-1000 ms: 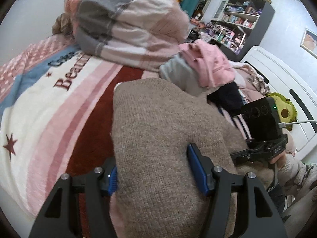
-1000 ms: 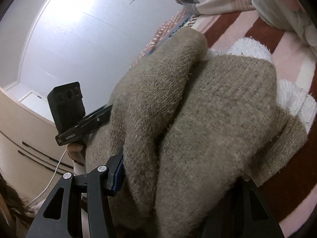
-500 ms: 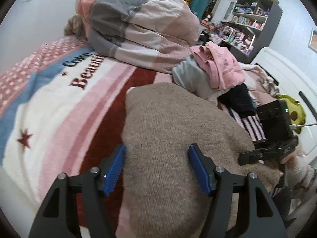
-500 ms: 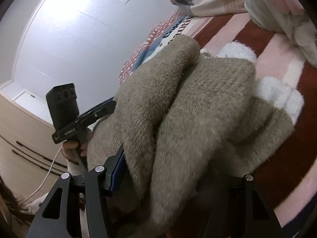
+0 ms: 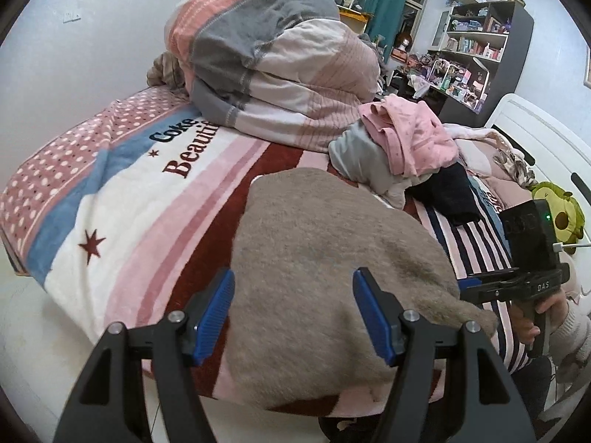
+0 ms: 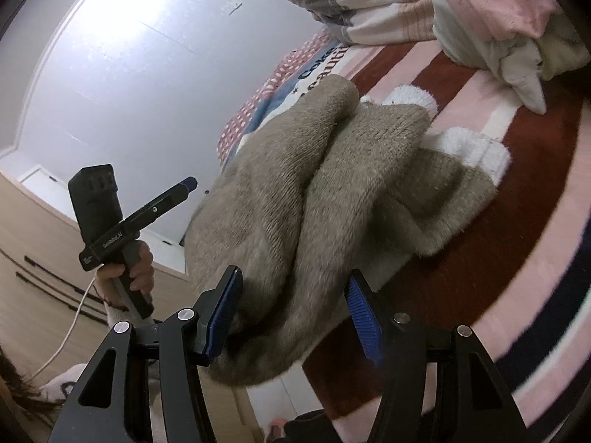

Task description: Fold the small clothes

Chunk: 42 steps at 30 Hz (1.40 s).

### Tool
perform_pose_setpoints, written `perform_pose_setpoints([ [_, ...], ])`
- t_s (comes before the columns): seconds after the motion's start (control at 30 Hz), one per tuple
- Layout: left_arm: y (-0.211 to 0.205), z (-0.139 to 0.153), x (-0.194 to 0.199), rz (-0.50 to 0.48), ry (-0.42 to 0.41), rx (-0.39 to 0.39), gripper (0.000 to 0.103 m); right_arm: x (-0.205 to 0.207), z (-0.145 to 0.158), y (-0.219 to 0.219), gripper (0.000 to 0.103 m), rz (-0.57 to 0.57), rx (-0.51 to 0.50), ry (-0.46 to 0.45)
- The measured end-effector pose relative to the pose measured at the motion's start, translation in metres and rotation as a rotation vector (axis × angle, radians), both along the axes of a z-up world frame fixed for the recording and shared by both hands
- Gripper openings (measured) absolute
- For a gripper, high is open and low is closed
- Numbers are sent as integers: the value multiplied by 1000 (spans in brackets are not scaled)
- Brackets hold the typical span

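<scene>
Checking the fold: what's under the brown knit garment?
White cuffs peek from beneath the brown knit garment, which lies on the striped blanket. Anything else underneath is covered.

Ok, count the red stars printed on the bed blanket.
2. A large star on the white band near the blanket front edge; a small one beside the Coke lettering. The brown garment may hide others.

"Coke" and "Beauti…" on the striped blanket (image 5: pixel 122 199)
</scene>
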<state>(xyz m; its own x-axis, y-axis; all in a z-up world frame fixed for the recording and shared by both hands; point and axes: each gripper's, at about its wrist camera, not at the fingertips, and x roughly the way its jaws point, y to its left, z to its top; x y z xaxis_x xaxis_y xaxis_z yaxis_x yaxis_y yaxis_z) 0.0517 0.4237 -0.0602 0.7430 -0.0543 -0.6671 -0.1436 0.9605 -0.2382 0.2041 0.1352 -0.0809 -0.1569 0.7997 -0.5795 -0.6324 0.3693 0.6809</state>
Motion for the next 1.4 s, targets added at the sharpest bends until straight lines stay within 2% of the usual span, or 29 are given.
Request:
perform_pose_setpoints([
  [0.17,-29,13,-12,10,-19,22,65,-23,16,-23,54,-18,-33,-76],
  [0.23,-42,18,-16,12,-32,38,68,-34,22,-35,60,-29,-41,-107],
  [0.33,-63,24,-21,12,-47,60,70,-45,27,-50,61,-52,-57,-144],
  [0.43,-89,31,-26,6,-57,75,71,-56,32,-68,61,-83,-72,-166],
  [0.53,-114,38,-31,5,-70,102,75,-69,38,-88,62,-127,-101,-233],
  [0.7,-166,47,-38,-17,-102,146,76,-92,51,-133,64,-203,-141,-324],
  [0.8,-198,52,-42,-20,-129,169,77,-106,59,-160,73,-254,-162,-381],
  [1.03,-287,69,-59,22,-296,296,95,-151,79,-227,78,-456,-249,-651],
  [1.1,-310,74,-64,20,-351,297,99,-161,83,-248,89,-540,-259,-710],
  [1.2,-340,81,-72,24,-416,298,101,-177,91,-276,97,-655,-283,-805],
  [1.23,-348,83,-75,23,-432,297,101,-185,94,-285,103,-694,-299,-851],
  [1.4,-376,88,-84,-7,-469,295,102,-209,103,-304,102,-819,-345,-976],
])
